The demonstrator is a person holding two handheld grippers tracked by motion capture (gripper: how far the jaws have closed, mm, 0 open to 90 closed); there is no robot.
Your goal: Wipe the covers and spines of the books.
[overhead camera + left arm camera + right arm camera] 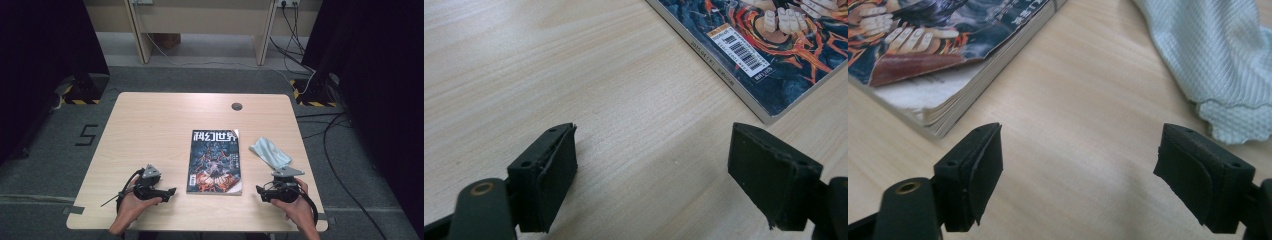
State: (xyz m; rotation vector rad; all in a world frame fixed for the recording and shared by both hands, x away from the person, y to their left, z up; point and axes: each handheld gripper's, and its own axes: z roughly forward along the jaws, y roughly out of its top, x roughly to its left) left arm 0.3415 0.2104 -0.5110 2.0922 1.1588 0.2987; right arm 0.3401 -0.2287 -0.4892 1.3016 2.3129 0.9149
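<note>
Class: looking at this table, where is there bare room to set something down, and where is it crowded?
Free: the table's far half beyond the magazine, and its left side above the left gripper. Crowded: the right, where the cloth lies between magazine and right gripper.

1. The light wooden counter [150, 125] stands on a grey floor [200, 77].
2. A round grey cable port [236, 106] is set in the counter near its far edge.
3. A black "5" [86, 135] is marked on the floor left of the counter.
4. Yellow-and-black striped bases [80, 95] [312, 95] sit beyond the counter's two far corners.
5. Black cables [327, 150] trail over the floor right of the counter.
6. A wooden desk [200, 20] stands well beyond the counter.
</note>
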